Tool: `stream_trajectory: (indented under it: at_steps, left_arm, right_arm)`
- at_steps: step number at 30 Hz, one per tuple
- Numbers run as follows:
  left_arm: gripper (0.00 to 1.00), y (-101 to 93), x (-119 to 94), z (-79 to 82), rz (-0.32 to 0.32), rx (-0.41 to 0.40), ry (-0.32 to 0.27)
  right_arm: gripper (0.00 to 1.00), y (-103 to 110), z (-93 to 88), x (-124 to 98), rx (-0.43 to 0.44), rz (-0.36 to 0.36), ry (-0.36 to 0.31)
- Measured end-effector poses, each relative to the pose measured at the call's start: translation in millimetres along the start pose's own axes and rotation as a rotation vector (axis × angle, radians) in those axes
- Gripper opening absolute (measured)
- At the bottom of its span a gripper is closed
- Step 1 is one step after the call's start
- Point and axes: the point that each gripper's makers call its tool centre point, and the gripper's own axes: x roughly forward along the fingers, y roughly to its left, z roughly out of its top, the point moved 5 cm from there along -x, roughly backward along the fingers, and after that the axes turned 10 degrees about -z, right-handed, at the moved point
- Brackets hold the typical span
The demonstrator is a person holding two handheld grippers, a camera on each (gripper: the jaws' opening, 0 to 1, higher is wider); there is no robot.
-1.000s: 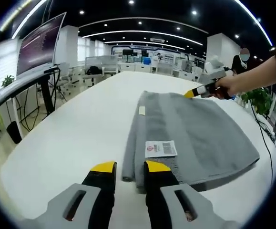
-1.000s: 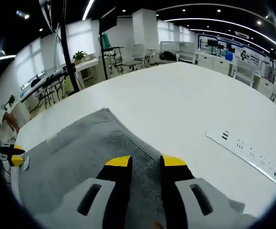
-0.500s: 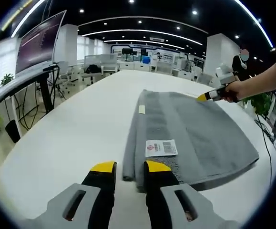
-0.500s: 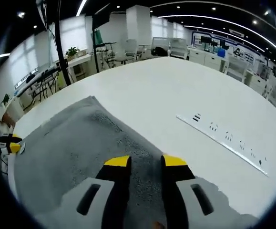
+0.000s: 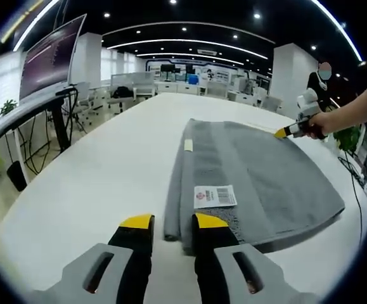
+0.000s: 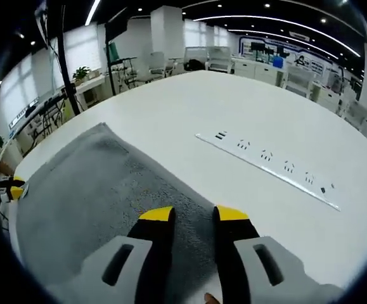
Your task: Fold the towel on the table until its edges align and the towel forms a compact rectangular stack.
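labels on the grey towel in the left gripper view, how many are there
2. A white printed label with a barcode lies on the grey towel near the left gripper; a small pale tag sits farther along the folded edge. Others may be hidden in the folds.

White table (image 5: pixel 107 171); grey folded towel (image 5: pixel 259 177) lies flat on it, label up, toward the right. White power strip (image 6: pixel 265 168) lies beyond the towel's far edge.
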Motion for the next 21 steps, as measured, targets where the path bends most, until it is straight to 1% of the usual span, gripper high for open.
stream_trajectory:
  at_steps: [3,6,9,13,17,21]
  left_arm:
    - [0.25,-2.1,0.5,0.7,0.007,0.009,0.004]
    - [0.25,-1.3,0.1,0.2,0.010,0.013,0.012]
    - [0.24,-1.1,1.5,1.1,0.005,0.013,0.018]
    - [0.23,-3.5,2.2,2.5,-0.010,0.024,0.025]
    - [0.20,-6.1,2.5,2.9,-0.022,0.031,0.028]
    - [0.17,-6.5,2.9,3.0,-0.038,0.043,0.031]
  right_arm:
    - [0.24,-14.5,-1.6,-2.3,0.014,-0.033,0.006]
    - [0.24,-23.7,-3.3,-5.0,0.037,-0.054,0.009]
    - [0.24,-31.7,-10.4,-8.2,0.047,-0.066,0.021]
    - [0.24,-33.3,-20.4,-9.0,0.071,-0.061,0.027]
    - [0.21,-30.8,-20.7,-7.0,0.113,-0.052,0.006]
    - [0.20,-32.0,-19.0,-2.5,0.084,-0.045,0.000]
